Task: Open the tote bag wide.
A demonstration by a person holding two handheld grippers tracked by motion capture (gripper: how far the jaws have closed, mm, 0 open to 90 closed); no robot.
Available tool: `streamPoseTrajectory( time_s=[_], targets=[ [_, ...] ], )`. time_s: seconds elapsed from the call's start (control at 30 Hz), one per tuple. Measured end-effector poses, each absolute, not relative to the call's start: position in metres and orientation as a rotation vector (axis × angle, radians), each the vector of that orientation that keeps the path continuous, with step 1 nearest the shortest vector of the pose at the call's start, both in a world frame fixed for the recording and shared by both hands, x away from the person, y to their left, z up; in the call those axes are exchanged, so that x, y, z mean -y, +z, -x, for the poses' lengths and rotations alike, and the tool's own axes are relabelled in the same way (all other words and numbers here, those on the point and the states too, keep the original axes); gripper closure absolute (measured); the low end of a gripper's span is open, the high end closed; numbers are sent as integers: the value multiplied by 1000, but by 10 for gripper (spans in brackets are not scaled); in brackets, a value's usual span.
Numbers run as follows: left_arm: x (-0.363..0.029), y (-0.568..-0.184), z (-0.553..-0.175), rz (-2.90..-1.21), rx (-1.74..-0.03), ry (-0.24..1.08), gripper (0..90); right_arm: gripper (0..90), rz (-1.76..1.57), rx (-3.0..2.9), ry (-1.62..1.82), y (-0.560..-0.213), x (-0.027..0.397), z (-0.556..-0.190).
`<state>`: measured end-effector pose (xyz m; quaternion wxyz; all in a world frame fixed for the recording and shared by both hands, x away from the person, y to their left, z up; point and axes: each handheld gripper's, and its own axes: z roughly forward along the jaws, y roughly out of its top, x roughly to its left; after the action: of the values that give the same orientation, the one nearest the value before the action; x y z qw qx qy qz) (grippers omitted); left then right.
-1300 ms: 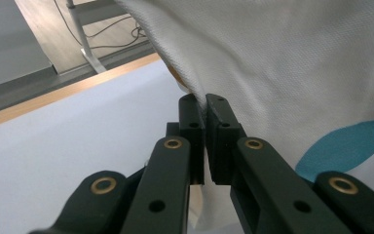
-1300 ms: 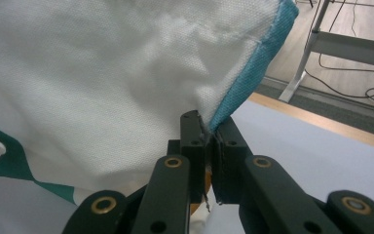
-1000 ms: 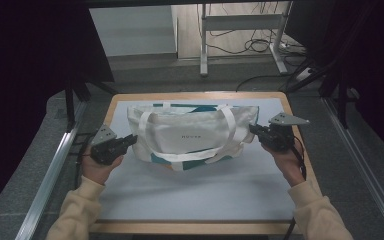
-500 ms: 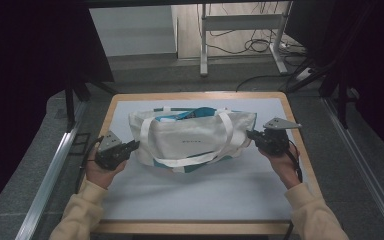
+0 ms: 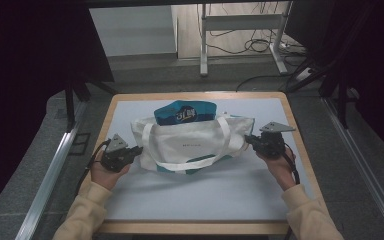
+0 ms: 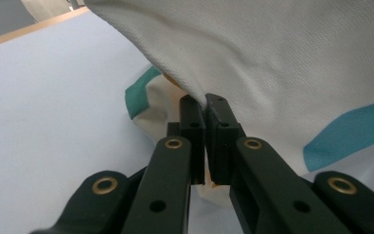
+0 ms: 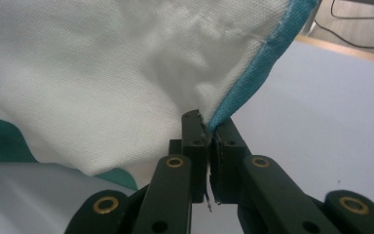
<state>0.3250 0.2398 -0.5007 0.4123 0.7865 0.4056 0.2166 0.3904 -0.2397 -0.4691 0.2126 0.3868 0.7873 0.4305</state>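
A white canvas tote bag (image 5: pixel 192 144) with teal trim and white handles lies on the pale blue mat, stretched between my hands. A teal snack packet (image 5: pixel 185 113) sticks out of its far, open side. My left gripper (image 5: pixel 139 149) is shut on the bag's left edge; close up, its jaws (image 6: pixel 205 109) pinch white cloth (image 6: pixel 282 63) beside a teal patch. My right gripper (image 5: pixel 249 140) is shut on the bag's right edge, its jaws (image 7: pixel 205 129) clamped where the teal hem (image 7: pixel 253 78) meets the white fabric.
The mat lies on a wooden table (image 5: pixel 200 227) with a raised wood rim. A metal rail (image 5: pixel 50 170) runs along the left, and a white desk frame (image 5: pixel 240 35) with cables on the floor stands beyond the far edge.
Both grippers have come down and toward me with the bag. The bag has settled onto the mat, and the teal packet now shows at its far opening.
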Motion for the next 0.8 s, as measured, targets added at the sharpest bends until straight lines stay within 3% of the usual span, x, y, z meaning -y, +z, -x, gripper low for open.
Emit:
streamPoseTrajectory(
  time_s=[0.8],
  targets=[
    [-232,-527,-333,-2046,-1069,453,878,856,-1141,-2272,1115,-514,237,-390]
  ],
)
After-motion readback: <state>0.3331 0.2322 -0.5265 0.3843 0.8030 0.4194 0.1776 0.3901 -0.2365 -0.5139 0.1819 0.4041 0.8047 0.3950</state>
